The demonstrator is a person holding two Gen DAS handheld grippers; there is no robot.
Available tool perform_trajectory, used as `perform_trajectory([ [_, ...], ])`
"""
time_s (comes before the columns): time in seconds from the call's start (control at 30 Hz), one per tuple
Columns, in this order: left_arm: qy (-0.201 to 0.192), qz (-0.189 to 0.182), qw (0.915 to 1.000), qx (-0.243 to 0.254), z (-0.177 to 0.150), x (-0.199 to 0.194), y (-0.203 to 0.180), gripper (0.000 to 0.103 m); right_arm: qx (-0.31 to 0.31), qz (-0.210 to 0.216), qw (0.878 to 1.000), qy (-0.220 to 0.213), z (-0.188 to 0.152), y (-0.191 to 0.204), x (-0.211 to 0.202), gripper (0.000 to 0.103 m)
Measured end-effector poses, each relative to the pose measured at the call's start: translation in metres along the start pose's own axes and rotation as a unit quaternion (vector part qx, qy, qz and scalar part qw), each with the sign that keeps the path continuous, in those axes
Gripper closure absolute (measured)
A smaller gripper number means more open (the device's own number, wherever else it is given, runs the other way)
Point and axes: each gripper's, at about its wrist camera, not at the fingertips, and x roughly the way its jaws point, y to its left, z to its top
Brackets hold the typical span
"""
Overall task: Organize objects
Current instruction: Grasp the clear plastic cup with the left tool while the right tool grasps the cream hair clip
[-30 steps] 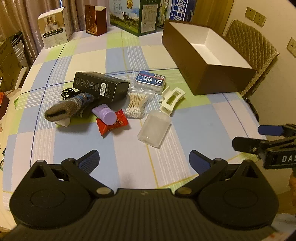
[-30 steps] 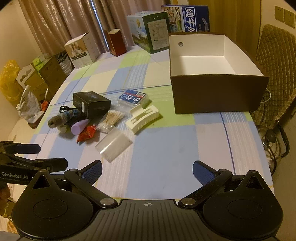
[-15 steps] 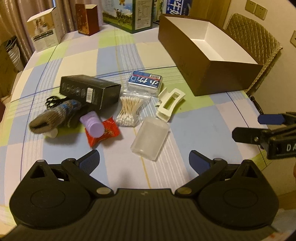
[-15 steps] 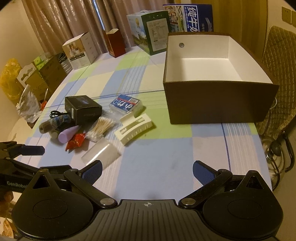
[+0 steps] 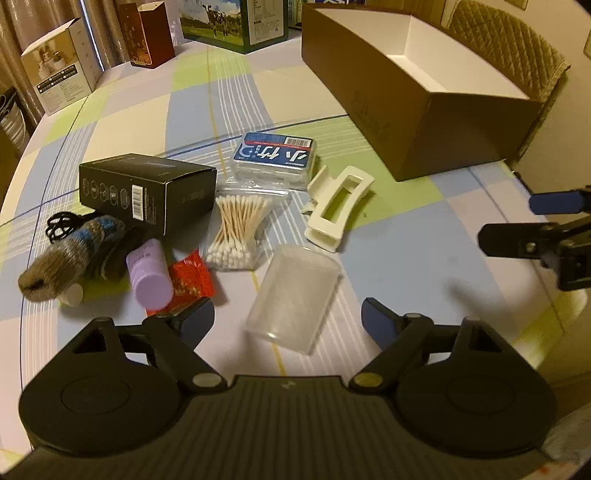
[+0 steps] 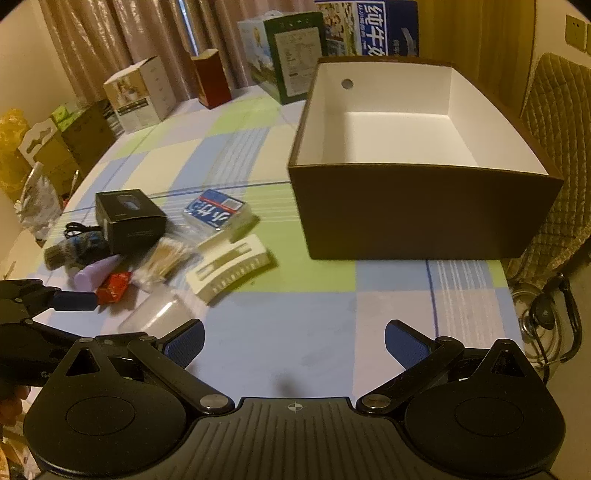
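red packet (image 5: pixel 190 277) half under purple bottle (image 5: pixel 149 278)

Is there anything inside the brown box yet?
The brown box shows only bare white floor and walls. The strip of floor just behind its near wall is hidden in both views.

setting: a home, most likely a dining or living room. evidence: a table (image 5: pixel 424 258) covered by a checked cloth in blue, green and cream; pleated curtains (image 6: pixel 110 33) along the far wall; a chair (image 6: pixel 554 122) with a quilted cover at the right; wall switches (image 6: pixel 576 31) at the far right. milk cartons (image 6: pixel 369 26) and retail boxes (image 6: pixel 140 94) stand at the far table edge. personal items lie at the near left: cotton swabs (image 5: pixel 238 229), a hair claw (image 5: pixel 336 210), a knitted sock (image 5: pixel 70 251).
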Motion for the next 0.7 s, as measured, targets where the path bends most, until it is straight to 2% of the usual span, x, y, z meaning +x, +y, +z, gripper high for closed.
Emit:
perform_trajectory([
  [0.4, 0.019, -0.002, 0.9995, 0.027, 0.015, 0.037, -0.006, 0.03, -0.007, 0.002, 1.0, 0.013, 0.014, -0.021, 0.017, 0.002],
  [0.57, 0.027, -0.003, 0.9993, 0.026, 0.015, 0.047, -0.007, 0.038, -0.015, 0.011, 1.0, 0.018, 0.019, -0.025, 0.023, 0.002],
  [0.63, 0.029, -0.006, 0.9994, 0.021, 0.014, 0.05, -0.007, 0.048, -0.021, 0.018, 0.999, 0.019, 0.021, -0.026, 0.026, 0.002],
  [0.7, 0.026, -0.004, 0.9996, 0.015, 0.012, 0.05, -0.007, 0.049, -0.028, 0.029, 0.999, 0.019, 0.023, -0.025, 0.028, 0.002],
])
